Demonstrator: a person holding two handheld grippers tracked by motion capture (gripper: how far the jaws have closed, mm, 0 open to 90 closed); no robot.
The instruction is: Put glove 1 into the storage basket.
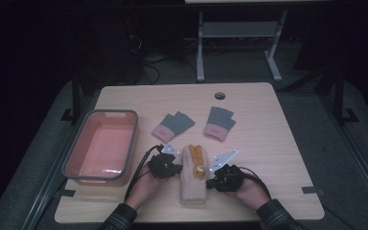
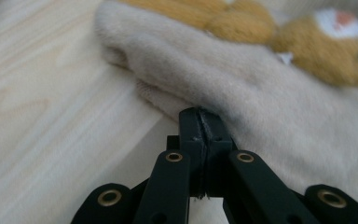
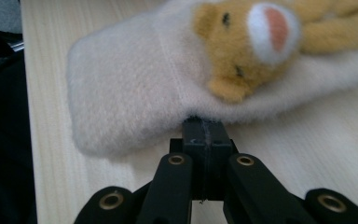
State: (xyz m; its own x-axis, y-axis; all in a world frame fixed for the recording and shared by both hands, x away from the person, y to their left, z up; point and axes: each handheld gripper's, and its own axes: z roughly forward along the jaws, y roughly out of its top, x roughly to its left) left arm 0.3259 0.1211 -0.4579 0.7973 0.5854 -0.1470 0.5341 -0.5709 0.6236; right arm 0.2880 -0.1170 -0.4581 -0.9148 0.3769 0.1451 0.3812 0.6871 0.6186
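both hand-held grippers are pinched on the fuzzy cream mitten [image 1: 193, 178] at lower centre of the tabletop [image 1: 268, 134], left hand-held gripper [image 1: 176, 168] on its left edge, right hand-held gripper [image 1: 212, 182] on its right.

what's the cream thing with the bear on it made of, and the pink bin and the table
Cream mitten: looks like soft plush fleece, a fuzzy matte nap; the bear is golden plush too.
Pink bin: likely moulded plastic, smooth with a slight sheen, grey rim.
Table: pale wood-grain top, possibly laminate.
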